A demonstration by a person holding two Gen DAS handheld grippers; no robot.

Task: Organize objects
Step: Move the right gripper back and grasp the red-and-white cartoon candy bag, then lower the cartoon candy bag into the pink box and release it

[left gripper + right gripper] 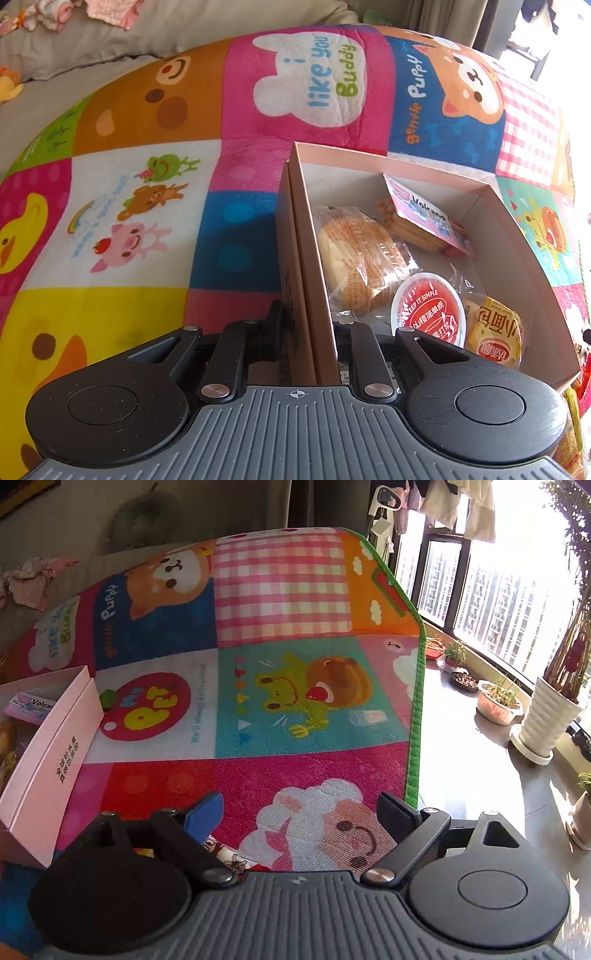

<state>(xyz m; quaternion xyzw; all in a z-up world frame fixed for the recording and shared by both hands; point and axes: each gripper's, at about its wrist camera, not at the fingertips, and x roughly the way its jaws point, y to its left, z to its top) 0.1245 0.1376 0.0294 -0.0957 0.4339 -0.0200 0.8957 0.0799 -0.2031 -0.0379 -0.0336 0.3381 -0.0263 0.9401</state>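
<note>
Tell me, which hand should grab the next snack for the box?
Probably the right gripper: it is open and holds nothing above the play mat. The left gripper is busy, clamped on the wall of the pink box.

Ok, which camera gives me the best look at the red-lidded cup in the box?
The left wrist view: the red-lidded cup lies in the open box, lid print readable. The right wrist view shows only the box's pink outer wall; the cup is hidden.
</note>
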